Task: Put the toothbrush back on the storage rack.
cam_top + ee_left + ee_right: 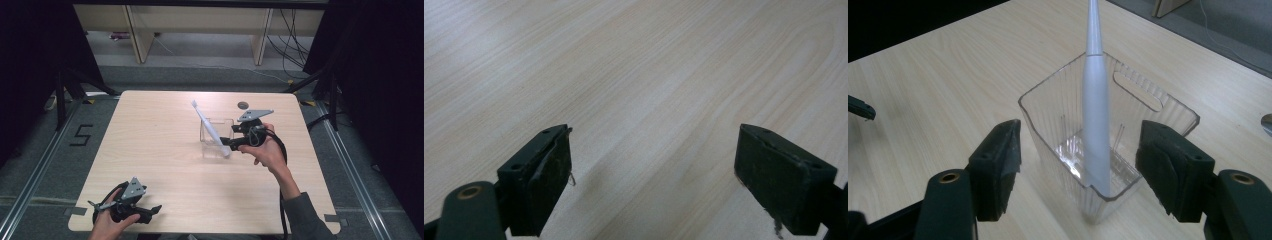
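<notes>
While the toothbrush (1096, 120) leans in the clear bin (1153, 100) at centre frame, our right tool (1078, 165) stands open with its jaws either side of the near corner, touching nothing. We should back straight off, so neither jaw clips the rim and tips it. At lower left, our left tool (131, 202) rests open on the table (165, 150).

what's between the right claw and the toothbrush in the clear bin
Only the clear bin's near wall. The toothbrush leans inside it, and the right claw stands open just outside, one jaw on either side of the bin's near corner.
</notes>
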Demonstrator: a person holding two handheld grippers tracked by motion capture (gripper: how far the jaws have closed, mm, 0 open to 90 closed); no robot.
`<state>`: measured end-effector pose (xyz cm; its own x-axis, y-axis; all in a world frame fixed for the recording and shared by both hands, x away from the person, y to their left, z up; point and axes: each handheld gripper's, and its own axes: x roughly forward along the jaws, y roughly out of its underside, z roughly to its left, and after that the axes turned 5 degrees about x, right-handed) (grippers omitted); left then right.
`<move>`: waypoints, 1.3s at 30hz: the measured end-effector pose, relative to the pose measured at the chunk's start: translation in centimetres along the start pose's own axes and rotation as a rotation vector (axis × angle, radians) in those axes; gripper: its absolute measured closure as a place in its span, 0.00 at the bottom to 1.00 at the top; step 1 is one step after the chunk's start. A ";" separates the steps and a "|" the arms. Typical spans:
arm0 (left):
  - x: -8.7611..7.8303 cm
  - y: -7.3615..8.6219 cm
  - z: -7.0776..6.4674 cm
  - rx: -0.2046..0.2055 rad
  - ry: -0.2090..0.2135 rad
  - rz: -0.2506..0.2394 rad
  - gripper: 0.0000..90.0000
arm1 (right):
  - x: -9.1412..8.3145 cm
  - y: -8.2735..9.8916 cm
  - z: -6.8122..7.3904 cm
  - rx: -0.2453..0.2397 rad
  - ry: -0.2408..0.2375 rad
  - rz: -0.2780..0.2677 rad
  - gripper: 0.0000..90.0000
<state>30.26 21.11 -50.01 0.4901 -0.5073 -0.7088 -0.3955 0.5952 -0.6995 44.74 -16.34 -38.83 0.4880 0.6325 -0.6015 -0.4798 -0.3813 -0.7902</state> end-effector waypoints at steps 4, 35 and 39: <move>0.0 0.0 0.0 0.000 0.000 -0.001 0.17 | -0.4 0.4 -0.2 -0.016 0.006 0.006 0.39; 0.0 0.0 0.0 -0.001 -0.001 0.000 0.17 | -4.1 3.0 -0.6 0.004 0.033 -0.018 0.37; 0.0 0.0 0.0 -0.006 -0.006 -0.002 0.17 | -4.3 3.4 -0.6 0.016 0.031 -0.020 0.37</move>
<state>30.24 21.13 -50.06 0.4956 -0.5046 -0.7070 -0.3996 0.5902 -0.7014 41.42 -20.73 -38.96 0.5198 0.6188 -0.5890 -0.4813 -0.3574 -0.8004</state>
